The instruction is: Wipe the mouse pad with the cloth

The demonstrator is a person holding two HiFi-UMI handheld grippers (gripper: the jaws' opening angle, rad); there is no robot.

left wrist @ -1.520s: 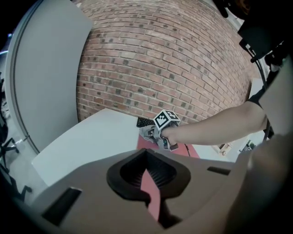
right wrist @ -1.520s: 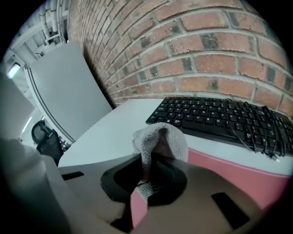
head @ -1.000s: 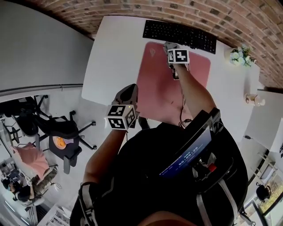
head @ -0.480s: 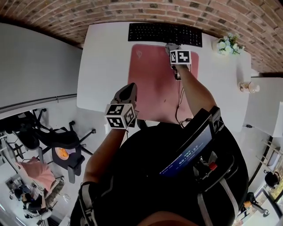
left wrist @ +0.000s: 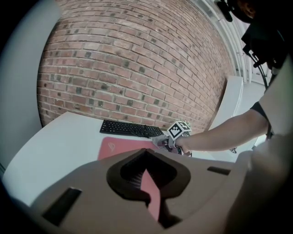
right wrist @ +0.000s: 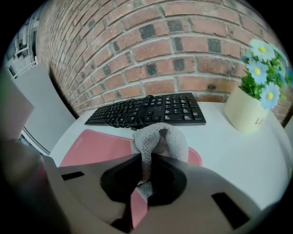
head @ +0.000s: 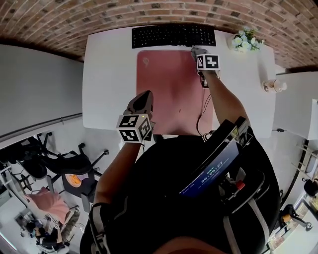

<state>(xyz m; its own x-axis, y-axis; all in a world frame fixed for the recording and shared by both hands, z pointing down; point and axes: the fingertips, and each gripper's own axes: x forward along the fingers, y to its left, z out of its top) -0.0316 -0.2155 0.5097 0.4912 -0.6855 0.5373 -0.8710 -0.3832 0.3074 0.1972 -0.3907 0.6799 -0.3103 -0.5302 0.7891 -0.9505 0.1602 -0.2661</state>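
A pink mouse pad (head: 171, 84) lies on the white desk (head: 107, 74), just in front of a black keyboard (head: 173, 35). My right gripper (head: 198, 51) is shut on a grey cloth (right wrist: 158, 142), which rests at the pad's far right corner (right wrist: 194, 157) near the keyboard (right wrist: 151, 109). The cloth (head: 198, 50) bulges out ahead of the jaws. My left gripper (head: 140, 105) hovers at the desk's near edge, left of the pad (left wrist: 120, 147), its jaws shut with nothing between them. From the left gripper view the right gripper (left wrist: 168, 139) shows on the pad's far side.
A small pot of white and blue flowers (head: 243, 40) (right wrist: 256, 87) stands at the desk's far right. A small pale object (head: 275, 86) sits at the right edge. A brick wall (head: 149, 12) runs behind the desk. A cable (head: 202, 106) trails over the pad. Office chairs (head: 74, 173) stand left.
The head view has swung, so the desk now sits more squarely in frame. The right gripper with the cloth stays at the pad's far right corner. The left gripper has barely moved.
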